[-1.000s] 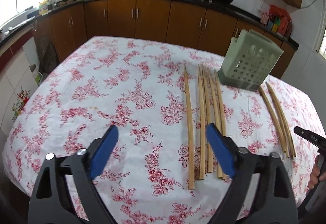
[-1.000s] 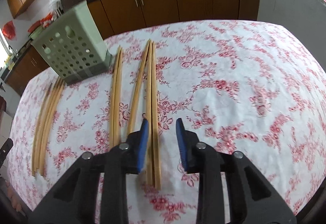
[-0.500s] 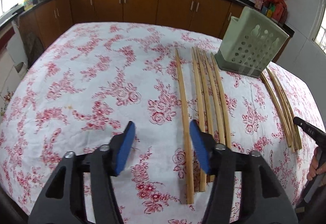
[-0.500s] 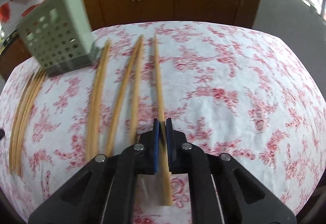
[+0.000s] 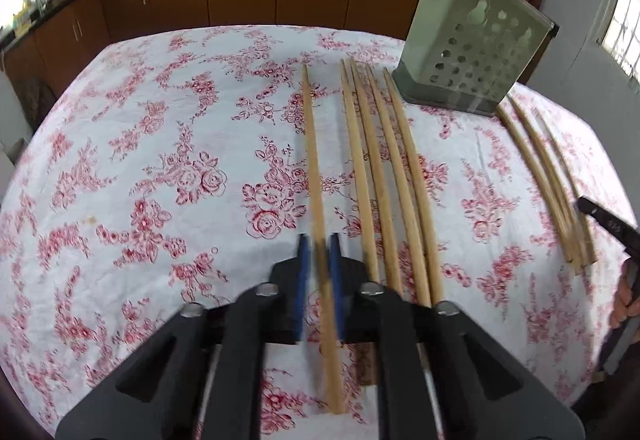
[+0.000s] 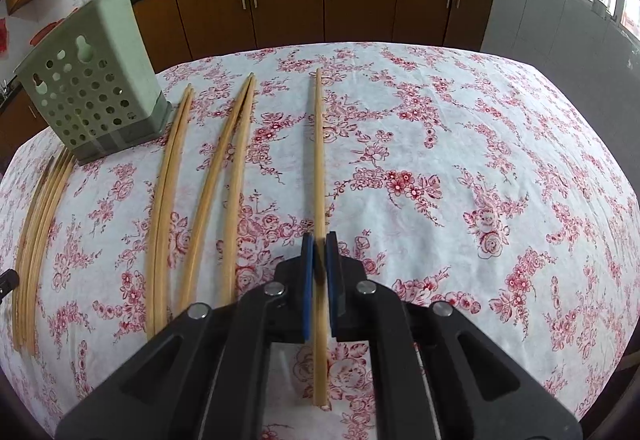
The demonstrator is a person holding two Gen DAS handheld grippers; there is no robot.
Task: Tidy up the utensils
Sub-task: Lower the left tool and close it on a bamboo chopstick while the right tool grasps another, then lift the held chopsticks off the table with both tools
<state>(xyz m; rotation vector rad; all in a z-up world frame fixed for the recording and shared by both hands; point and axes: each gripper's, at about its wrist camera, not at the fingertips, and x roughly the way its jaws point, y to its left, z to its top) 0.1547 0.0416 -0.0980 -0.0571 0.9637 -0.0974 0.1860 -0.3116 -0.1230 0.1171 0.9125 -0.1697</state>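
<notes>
Bamboo chopsticks lie lengthwise on a red-flowered tablecloth (image 5: 160, 159). In the left wrist view my left gripper (image 5: 318, 244) has its jaws closing, and its blue pads press on the leftmost chopstick (image 5: 312, 159) near its close end. Several more chopsticks (image 5: 384, 179) lie just to its right. In the right wrist view my right gripper (image 6: 319, 240) is shut on a single chopstick (image 6: 319, 159) that lies apart at the right. A pale green perforated utensil holder (image 5: 472, 59) (image 6: 92, 87) stands at the far side of the table.
Another bundle of chopsticks (image 5: 548, 179) (image 6: 40, 220) lies beyond the holder, near the table edge. A dark tool (image 5: 608, 220) and a hand (image 5: 624, 304) show at the right edge. Brown cabinets and a counter with pans stand behind.
The left gripper slid right and down over the leftmost chopstick and its wide jaws came together on it. The right gripper's narrow gap shut on one chopstick, which now lies apart from its neighbours.
</notes>
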